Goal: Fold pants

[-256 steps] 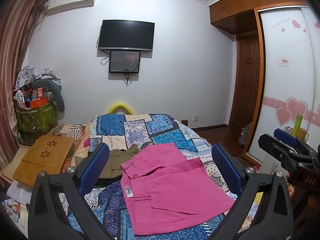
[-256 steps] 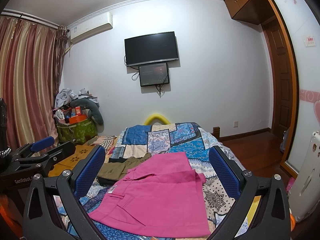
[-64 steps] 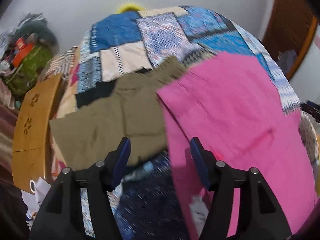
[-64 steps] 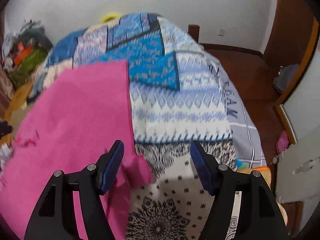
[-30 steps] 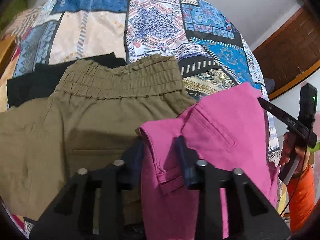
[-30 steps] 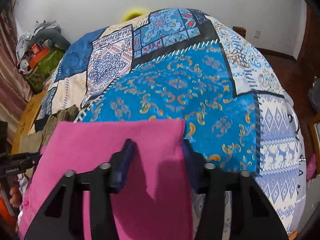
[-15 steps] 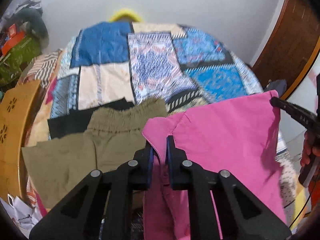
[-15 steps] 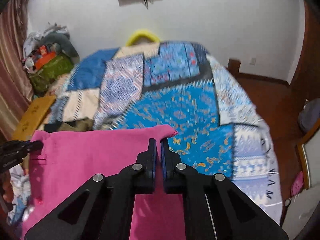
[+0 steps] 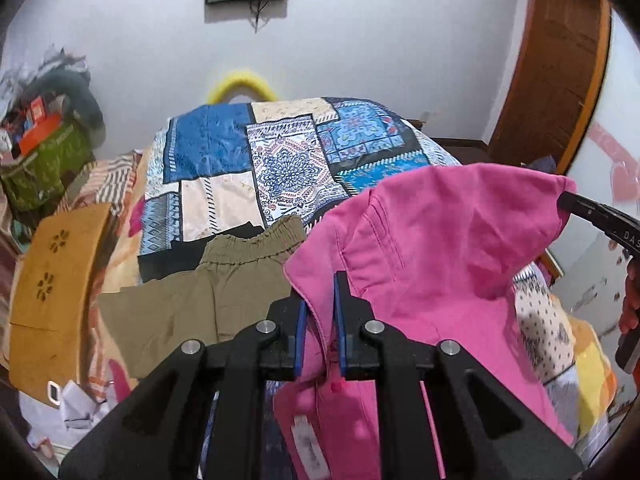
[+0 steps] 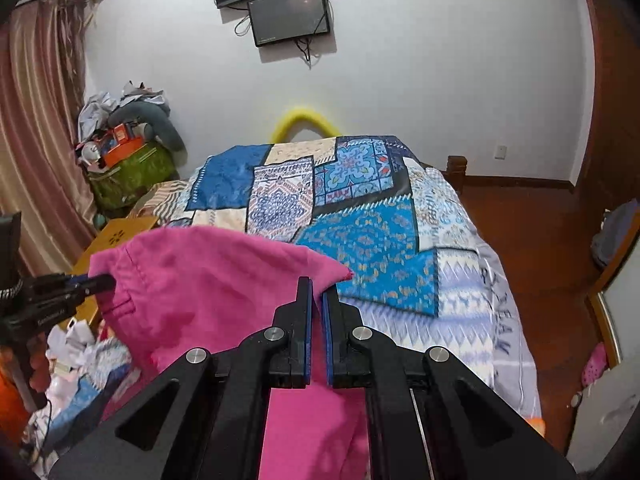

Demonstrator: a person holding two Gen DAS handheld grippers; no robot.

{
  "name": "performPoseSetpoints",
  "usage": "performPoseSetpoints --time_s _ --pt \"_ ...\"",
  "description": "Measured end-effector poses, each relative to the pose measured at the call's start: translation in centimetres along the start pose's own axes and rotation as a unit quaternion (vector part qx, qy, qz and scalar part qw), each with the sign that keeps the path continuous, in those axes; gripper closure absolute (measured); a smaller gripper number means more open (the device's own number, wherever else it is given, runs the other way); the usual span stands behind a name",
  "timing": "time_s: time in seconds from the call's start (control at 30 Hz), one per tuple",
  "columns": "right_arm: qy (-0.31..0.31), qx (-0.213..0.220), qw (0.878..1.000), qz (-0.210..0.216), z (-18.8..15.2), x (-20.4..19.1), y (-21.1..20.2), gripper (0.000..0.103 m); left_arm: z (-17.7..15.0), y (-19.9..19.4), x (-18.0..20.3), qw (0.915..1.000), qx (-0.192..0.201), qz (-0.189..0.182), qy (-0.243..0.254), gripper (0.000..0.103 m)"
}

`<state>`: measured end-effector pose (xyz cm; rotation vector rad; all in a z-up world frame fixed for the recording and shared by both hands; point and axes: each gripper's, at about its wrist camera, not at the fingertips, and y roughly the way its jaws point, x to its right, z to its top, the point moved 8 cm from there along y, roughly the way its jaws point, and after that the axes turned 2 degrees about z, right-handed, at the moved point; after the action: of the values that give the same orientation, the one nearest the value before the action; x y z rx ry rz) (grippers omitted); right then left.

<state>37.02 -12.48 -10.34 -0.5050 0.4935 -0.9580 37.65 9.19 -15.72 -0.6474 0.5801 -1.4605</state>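
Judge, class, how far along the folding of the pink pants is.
Done: both grips are made, the left gripper and right gripper each shut on the pink pants. In hand: the pinched edge is raised off the bed. Left: laying the fold down.

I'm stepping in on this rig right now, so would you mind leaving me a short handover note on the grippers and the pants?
Left gripper: shut on one far corner of the pink pants, by the waistband.
Right gripper: shut on the other far corner.
Position: the far edge is lifted off the patchwork bedspread and sags between the grippers; the near part hangs below both grippers.
Nearby: olive pants lie flat on the bed beside the pink pair, untouched.
Done: both corners gripped and raised.
Left: probably carry the raised edge over to fold the pants, lay it down, release and smooth.
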Motion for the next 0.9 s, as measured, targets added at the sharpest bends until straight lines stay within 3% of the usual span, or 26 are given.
performPoseSetpoints --time_s 0.33,0.5,0.9 --pt "0.022 0.016 1.000 0.000 -5.0 -0.9 -5.8 0.099 -4.1 -5.4 2.7 0.9971 0.025 0.025 0.068 0.091" --pt "0.031 0.017 0.999 0.005 -7.4 -1.3 -7.6 0.099 -6.6 -6.6 3.0 0.9975 0.017 0.014 0.067 0.091" --pt "0.049 -0.065 0.997 0.004 -17.1 -1.6 -6.9 0.097 -15.0 -6.4 2.9 0.9954 -0.051 -0.020 0.079 0.084"
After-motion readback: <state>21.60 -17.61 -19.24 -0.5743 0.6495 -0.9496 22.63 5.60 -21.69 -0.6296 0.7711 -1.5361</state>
